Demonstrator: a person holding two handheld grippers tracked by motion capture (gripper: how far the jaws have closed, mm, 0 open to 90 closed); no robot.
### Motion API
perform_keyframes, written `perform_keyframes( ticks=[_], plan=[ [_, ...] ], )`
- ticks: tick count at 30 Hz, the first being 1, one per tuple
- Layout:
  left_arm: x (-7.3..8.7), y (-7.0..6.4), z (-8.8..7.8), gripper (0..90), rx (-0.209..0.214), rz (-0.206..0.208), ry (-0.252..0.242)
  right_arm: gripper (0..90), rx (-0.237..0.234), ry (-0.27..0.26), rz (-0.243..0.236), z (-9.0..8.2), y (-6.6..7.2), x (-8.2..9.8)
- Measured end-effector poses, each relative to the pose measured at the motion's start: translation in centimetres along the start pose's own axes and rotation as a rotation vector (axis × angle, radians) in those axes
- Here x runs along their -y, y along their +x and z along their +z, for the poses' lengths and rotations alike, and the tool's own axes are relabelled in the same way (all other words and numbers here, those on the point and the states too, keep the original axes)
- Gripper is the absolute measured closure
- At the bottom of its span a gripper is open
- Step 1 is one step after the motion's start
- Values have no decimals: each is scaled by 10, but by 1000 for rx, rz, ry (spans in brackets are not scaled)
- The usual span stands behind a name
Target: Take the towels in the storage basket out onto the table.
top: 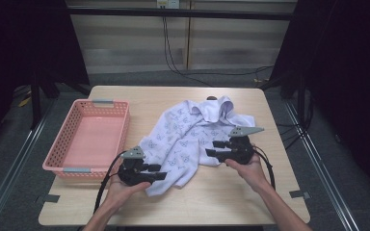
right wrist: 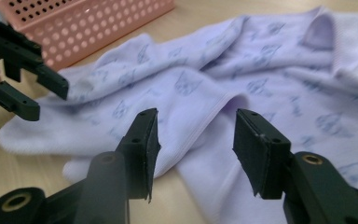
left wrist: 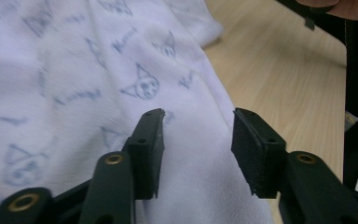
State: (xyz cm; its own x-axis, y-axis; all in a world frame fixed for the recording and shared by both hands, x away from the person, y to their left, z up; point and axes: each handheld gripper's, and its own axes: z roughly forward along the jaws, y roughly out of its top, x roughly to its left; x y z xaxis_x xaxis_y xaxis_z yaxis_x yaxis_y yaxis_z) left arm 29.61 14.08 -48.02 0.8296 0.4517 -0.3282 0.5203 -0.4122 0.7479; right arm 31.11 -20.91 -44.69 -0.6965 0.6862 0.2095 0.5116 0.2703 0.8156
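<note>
A pale lilac garment point(top: 188, 134) printed with small blue cat faces lies crumpled across the middle of the wooden table point(top: 231, 197). My left gripper point(top: 161, 172) rests at the garment's near left corner, its jaws apart. In the left gripper view it point(left wrist: 198, 135) stands open just over the cloth point(left wrist: 74, 70) without pressing on it. My right gripper point(top: 211, 148) is at the garment's right side. In its own view this gripper point(right wrist: 196, 135) is open too, facing a hemmed fold of the garment point(right wrist: 261, 70). The left gripper point(right wrist: 32, 93) shows farther off at that view's left.
A pink perforated basket point(top: 120, 130) stands at the table's left and holds nothing; its wall point(right wrist: 98, 23) shows behind the cloth in the right gripper view. Bare wood lies along the front edge. Dark frames and cables surround the table.
</note>
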Motion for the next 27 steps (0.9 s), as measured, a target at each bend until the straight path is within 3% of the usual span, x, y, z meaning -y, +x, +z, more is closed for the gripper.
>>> perform_keyframes(
  ticks=[2, 4, 6, 7, 9, 11, 13, 14, 16, 20, 25, 27],
  plan=[
    [4, -1, 9, 505, -13, 18, 46, 527, -33, -3, 15, 3, 4, 12],
    [6, -1, 14, 508, -16, 35, 79, 532, -38, 26, 5, 8, 8, 21],
    [8, -2, 20, 530, -8, 35, 107, 535, -48, 47, -4, 11, 12, 25],
    [9, -4, 23, 553, -24, 54, 124, 539, -56, 40, -1, 12, 15, 27],
    [9, -8, 24, 651, -79, 101, 132, 538, -86, 43, 2, 15, 20, 31],
    [8, -7, 24, 796, -92, 114, 141, 533, -99, 72, -16, 22, 28, 36],
    [7, -2, 23, 839, -66, 84, 135, 529, -123, 102, -39, 31, 34, 39],
    [7, -1, 22, 846, -55, 70, 117, 527, -125, 108, -43, 33, 36, 39],
    [4, 3, 19, 849, 11, 20, 51, 526, -151, 115, -50, 41, 42, 38],
    [-4, 10, 10, 849, 0, -33, -36, 514, -185, 100, -48, 52, 49, 33],
    [-5, 15, 9, 846, 6, -59, -45, 481, -202, 117, -79, 65, 59, 35],
    [-5, 15, 8, 846, 33, -72, -62, 480, -195, 126, -94, 70, 62, 36]
  ],
)
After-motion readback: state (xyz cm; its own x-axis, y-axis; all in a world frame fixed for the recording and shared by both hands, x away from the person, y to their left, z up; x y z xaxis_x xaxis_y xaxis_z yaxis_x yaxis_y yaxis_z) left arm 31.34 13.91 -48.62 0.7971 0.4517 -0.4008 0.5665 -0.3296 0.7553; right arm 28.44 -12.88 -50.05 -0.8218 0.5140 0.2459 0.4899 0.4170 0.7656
